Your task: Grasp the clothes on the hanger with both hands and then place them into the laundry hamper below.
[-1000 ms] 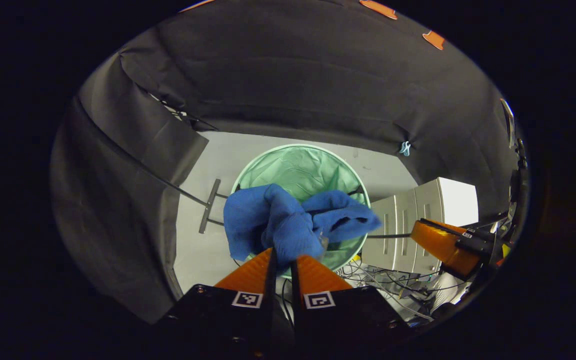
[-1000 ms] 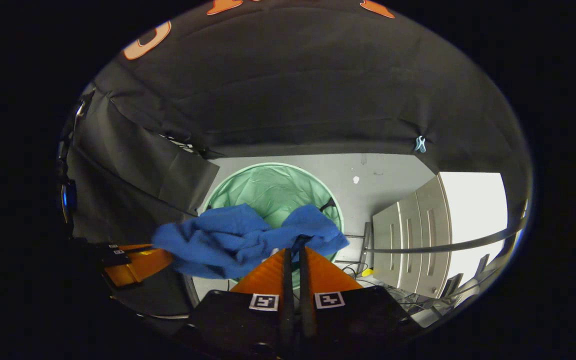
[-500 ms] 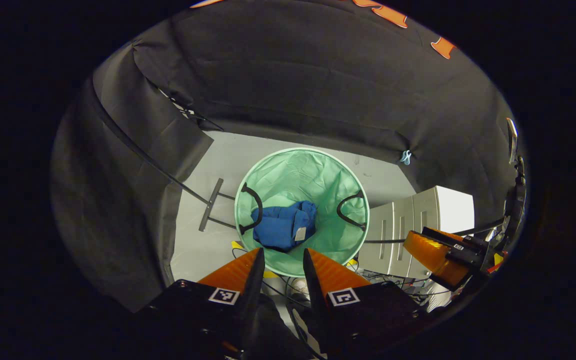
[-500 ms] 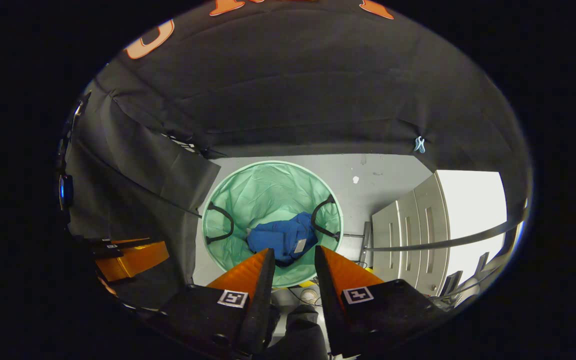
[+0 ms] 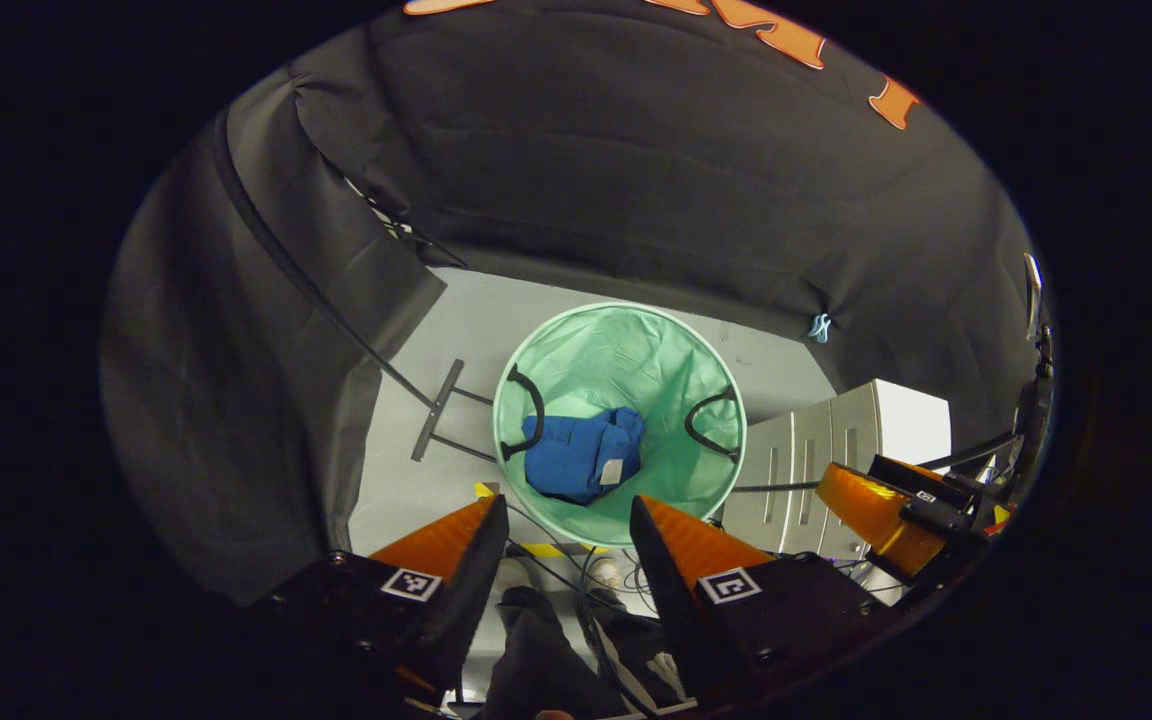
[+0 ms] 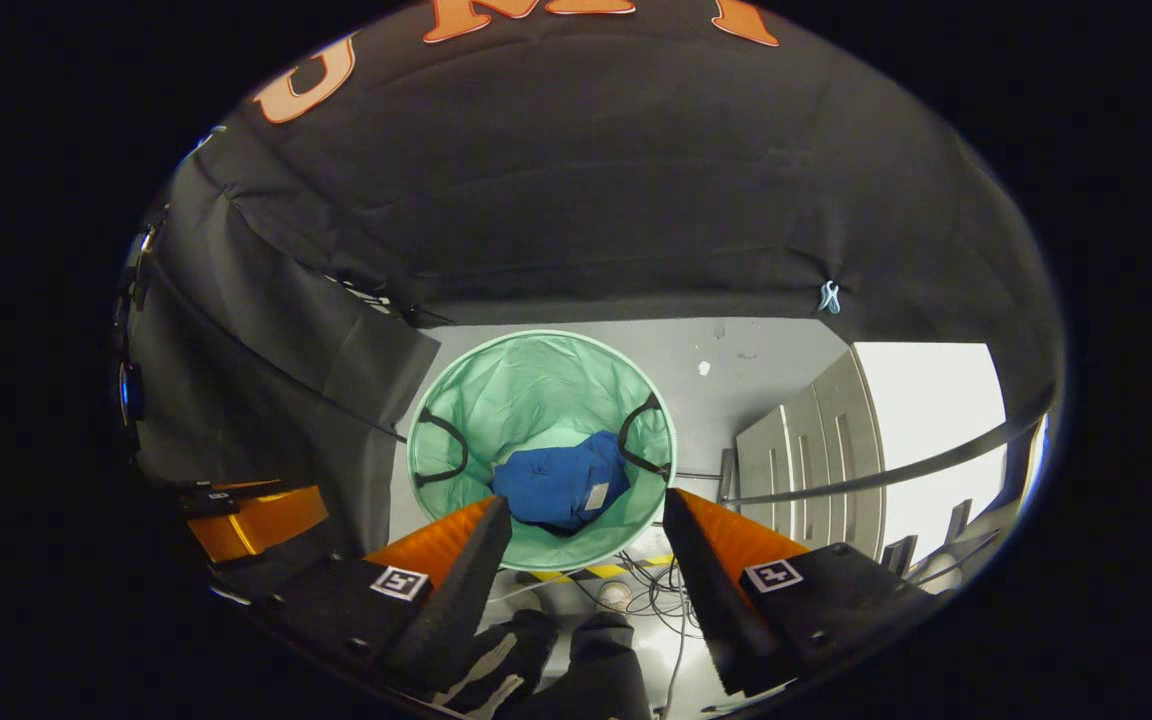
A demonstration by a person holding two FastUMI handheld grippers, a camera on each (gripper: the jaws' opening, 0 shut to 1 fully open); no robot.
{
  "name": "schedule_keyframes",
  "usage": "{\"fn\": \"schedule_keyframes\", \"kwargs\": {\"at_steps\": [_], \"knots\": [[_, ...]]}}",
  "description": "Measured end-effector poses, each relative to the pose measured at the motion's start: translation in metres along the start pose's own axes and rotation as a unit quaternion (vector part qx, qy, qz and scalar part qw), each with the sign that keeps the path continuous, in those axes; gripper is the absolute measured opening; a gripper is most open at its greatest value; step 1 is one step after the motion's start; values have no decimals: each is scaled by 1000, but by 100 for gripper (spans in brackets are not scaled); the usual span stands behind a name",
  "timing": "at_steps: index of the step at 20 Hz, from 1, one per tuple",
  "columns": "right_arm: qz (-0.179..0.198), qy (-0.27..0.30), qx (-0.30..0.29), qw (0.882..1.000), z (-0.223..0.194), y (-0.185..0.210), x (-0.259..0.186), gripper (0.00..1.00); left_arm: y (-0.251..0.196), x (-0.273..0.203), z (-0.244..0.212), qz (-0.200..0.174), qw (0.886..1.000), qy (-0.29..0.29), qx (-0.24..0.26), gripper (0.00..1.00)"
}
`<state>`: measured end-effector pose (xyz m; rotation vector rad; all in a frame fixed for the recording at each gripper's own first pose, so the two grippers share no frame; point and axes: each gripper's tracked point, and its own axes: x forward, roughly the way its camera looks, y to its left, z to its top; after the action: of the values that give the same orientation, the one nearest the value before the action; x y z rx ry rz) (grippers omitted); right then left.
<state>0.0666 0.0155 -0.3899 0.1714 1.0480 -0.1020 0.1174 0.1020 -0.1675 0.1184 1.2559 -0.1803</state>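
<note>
Closest in, the floor below both views is pale grey, with a tangle of cables and a strip of yellow-and-black tape just under the fingers. Dark shoes of the person show at the bottom edge of the right gripper view.

The left gripper has its fingers spread wide apart, released, with nothing between them and nothing touching them. The right gripper is likewise spread wide and empty; in the left gripper view it appears farther off at the right edge, and in the right gripper view the left one appears at the left edge. Each finger base carries a small square black-and-white marker tag; it is a coded pattern, not readable writing.

Beyond the fingertips stands the round mint-green laundry hamper, on the floor, open at the top, with two dark loop handles hanging inside its rim. The blue clothes lie crumpled in its bottom, well apart from both grippers. A small pale label on the fabric faces up; its text is too small to read.

Just right of the hamper is a pale drawer cabinet. To its left, a thin metal stand foot rests on the floor. Farthest off, black cloth walls close the booth, held at one spot by a light-blue clip.
</note>
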Motion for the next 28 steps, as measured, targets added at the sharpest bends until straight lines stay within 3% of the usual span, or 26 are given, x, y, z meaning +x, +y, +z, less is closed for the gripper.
{"fn": "schedule_keyframes", "kwargs": {"at_steps": [3,4,5,9,13,20,21,23,28], "knots": [[5,-3,2,1000,-3,3,-10,100,6,-8,-9,3,1000,5,7,82],[5,-5,2,1000,-3,3,-13,100,9,-11,-9,7,1000,3,11,87],[5,-7,2,1000,-4,4,-17,100,11,-13,-11,12,1000,-3,14,82],[11,-10,0,1000,-11,7,-31,100,10,-25,-20,8,1000,-8,16,82],[4,-21,3,1000,-15,1,-51,100,1,-38,-27,-12,1000,-15,4,91],[8,-93,19,995,25,1,-103,99,-23,-90,3,-51,996,-68,11,91],[9,-102,21,995,32,2,-112,99,-26,-100,8,-54,995,-80,12,87],[13,-122,28,992,45,5,-127,99,-34,-115,21,-62,993,-102,17,91],[7,-176,17,984,76,2,-169,99,-46,-159,61,-63,981,-178,46,92]]}}
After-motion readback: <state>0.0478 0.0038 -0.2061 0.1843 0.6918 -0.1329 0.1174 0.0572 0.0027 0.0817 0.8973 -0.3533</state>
